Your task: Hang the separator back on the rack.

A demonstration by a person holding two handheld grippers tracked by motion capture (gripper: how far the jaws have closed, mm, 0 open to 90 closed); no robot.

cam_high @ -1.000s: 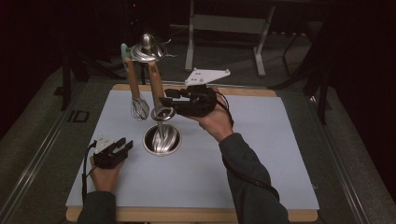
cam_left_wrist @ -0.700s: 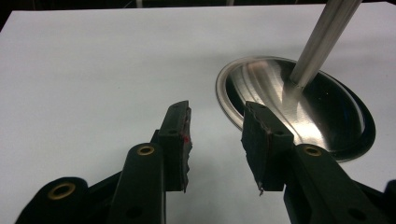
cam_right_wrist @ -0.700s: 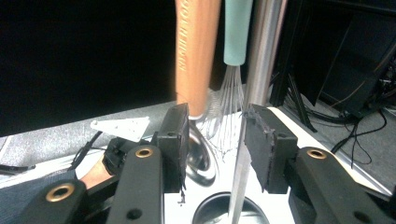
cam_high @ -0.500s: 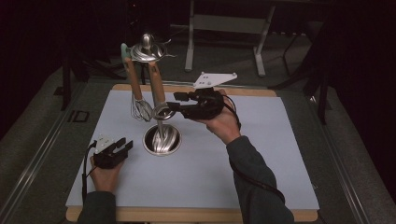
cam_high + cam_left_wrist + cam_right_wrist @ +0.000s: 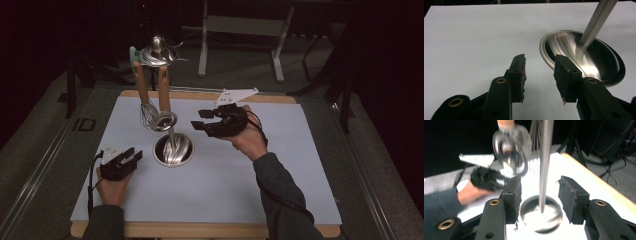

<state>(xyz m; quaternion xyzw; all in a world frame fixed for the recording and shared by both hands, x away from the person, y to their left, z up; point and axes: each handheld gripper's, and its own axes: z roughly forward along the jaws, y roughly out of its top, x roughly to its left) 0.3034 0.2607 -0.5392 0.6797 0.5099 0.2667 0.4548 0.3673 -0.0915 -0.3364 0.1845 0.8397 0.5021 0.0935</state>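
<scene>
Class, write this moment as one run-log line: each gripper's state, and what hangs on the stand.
left gripper: open, empty | right gripper: open, just widened, empty, beside stand | whisk, strainer: hanging on stand

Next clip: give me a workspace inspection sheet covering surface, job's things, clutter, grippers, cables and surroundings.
Surface: white mat on a wood-edged table.
Job's things: metal utensil stand, round base flat on the mat, pole rising to a top disc; whisk and strainer with wooden handles hang from it.
Clutter: nothing seen.
Grippers: left gripper rests on the mat beside the base, jaws open, nothing between them. Right gripper held level right of the pole; its jaws have just been opening, nothing gripped.
Cables: one trails from the left gripper along the forearm, one from the right along the sleeve.
Surroundings: dark floor, metal frame behind the table.
</scene>
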